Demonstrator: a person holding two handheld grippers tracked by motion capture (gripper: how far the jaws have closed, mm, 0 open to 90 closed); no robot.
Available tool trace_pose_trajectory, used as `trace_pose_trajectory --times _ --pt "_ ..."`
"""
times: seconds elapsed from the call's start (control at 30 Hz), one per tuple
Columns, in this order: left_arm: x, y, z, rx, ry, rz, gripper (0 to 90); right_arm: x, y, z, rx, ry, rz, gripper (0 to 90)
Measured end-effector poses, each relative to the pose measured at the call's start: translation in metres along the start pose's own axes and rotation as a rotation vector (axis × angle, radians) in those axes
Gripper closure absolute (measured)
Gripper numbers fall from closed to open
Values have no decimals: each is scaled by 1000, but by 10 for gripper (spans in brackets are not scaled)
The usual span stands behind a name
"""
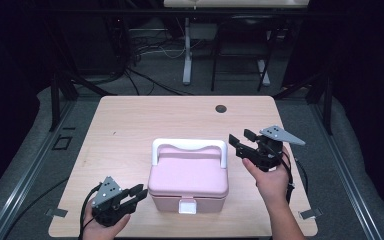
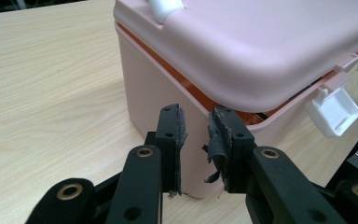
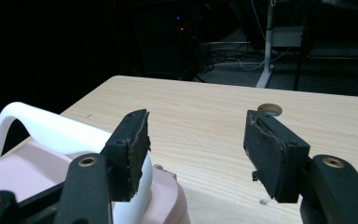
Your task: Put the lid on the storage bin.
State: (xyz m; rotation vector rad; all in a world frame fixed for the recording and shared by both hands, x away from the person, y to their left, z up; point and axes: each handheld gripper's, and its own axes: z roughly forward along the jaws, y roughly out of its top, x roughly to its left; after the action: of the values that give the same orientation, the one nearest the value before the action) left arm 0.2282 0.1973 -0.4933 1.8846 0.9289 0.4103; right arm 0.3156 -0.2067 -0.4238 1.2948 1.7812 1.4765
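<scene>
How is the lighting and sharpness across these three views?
High view: light wooden table evenly lit, surroundings nearly black, image soft. Left gripper view: pink plastic box with white latch sharp, mild sheen on its lid. Right gripper view: right gripper crisp, background dark.

The rectangular light wood-grain counter (image 1: 130,125) has rounded corners and a round dark cable hole (image 1: 221,108) near its far edge, right of centre. A pink plastic lidded box with a white handle and white front latch (image 1: 188,175) stands directly on the counter, near the front edge at about mid-width. The lid sits slightly raised above the box body at the latch side.
</scene>
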Motion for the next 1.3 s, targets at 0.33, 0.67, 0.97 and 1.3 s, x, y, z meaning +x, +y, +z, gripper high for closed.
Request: trace_pose_trajectory --times 0.33,0.67,0.97,1.3 --pt "2 3 -1 -38 -2 -10 711 0 0 0 -1 2 -2 400" --pt "9 8 4 -63 24 -29 642 0 0 0 1 0 -2 404" --pt "18 14 9 -81 53 -41 610 -1 0 0 -2 -2 -4 404" --pt "32 8 16 -73 82 -76 595 -1 -1 0 -1 -4 -6 404"
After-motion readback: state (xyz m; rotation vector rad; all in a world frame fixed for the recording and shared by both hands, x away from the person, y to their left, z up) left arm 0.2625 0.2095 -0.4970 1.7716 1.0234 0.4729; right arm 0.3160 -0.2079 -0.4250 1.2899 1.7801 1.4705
